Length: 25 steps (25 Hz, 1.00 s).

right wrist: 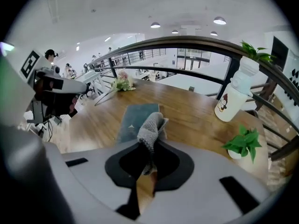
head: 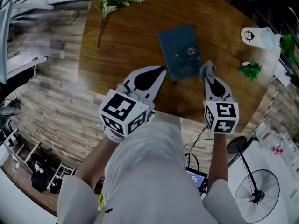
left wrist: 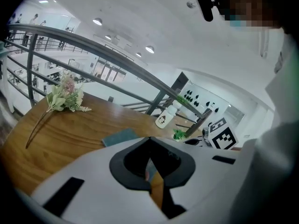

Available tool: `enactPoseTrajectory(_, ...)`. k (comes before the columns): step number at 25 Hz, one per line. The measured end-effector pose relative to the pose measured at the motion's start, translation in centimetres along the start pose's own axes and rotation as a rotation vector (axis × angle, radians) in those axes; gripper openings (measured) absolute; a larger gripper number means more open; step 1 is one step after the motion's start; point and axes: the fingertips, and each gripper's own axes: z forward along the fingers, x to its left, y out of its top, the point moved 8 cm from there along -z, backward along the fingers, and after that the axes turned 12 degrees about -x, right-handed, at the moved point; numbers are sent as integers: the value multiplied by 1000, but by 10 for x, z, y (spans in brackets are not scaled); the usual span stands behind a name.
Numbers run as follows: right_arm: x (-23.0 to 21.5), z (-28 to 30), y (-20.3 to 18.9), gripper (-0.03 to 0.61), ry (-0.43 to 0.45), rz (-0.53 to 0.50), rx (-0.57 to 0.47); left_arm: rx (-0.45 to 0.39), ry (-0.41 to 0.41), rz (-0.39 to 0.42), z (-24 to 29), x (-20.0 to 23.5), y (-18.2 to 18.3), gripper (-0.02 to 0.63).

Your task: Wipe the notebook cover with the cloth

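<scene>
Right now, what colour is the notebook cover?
The notebook is dark teal-blue; the head view shows it best.

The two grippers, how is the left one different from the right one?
The right gripper is pinching the grey cloth, while the left gripper has its jaws closed on nothing. The right gripper sits by the right side of the blue notebook, and the left gripper sits by its left side. Both grippers are white, both carry a cube with square markers, and both are over the wooden table.
</scene>
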Motion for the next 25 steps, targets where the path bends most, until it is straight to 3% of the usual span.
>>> enactPoseTrajectory(17, 45, -63, 82, 32, 95, 14, -227, -178, 70, -40, -68, -28, 49, 18)
enactPoseTrajectory(25, 52, -110, 104, 32, 79, 26, -435, -287, 102, -50, -102, -37, 73, 18)
